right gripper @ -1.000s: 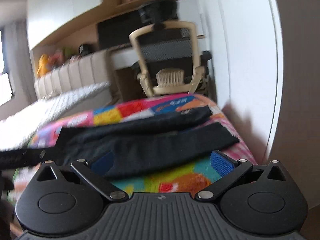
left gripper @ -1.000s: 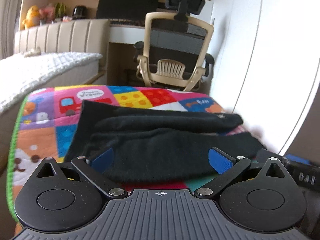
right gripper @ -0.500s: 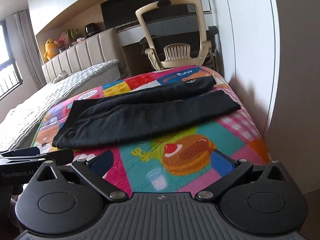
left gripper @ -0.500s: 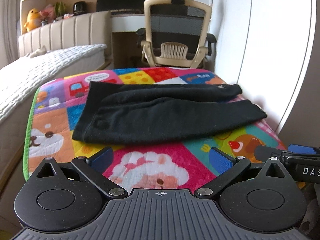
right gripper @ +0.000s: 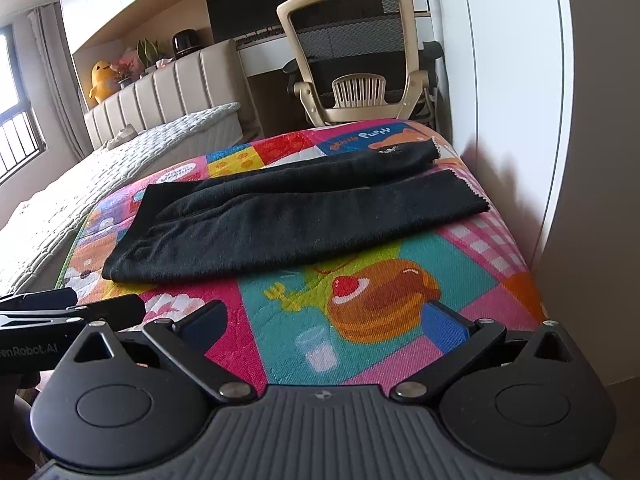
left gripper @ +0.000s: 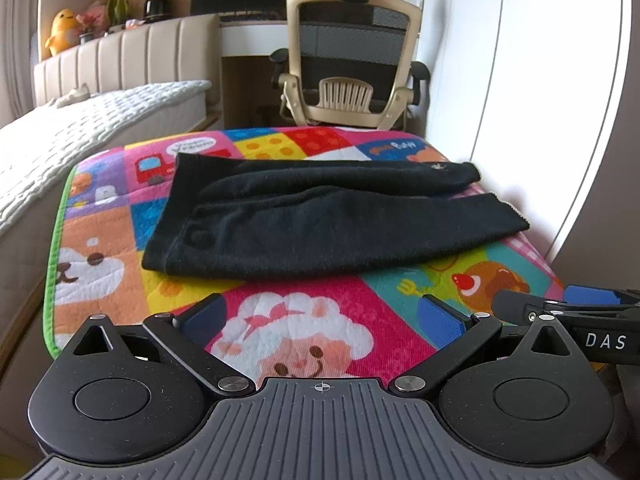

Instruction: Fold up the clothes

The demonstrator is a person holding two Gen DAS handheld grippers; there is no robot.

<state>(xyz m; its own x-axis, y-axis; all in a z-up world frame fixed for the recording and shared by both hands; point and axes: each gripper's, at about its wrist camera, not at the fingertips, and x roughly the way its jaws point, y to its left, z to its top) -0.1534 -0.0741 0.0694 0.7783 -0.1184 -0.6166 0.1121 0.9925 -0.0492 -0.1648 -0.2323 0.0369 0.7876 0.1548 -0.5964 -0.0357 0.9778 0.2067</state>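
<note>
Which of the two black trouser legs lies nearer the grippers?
The front trouser leg, the one ending in a flat raw hem at right; the rear leg lies nearer the chair.

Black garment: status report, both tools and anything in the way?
Left tool open, empty. Right tool open, empty. Black garment folded lengthwise on mat, untouched. Nothing in the way.

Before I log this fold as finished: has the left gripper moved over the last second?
Yes. The left gripper has backed off toward the near edge of the colourful patchwork mat; the folded black garment that lay between its fingers now lies well ahead.
</note>
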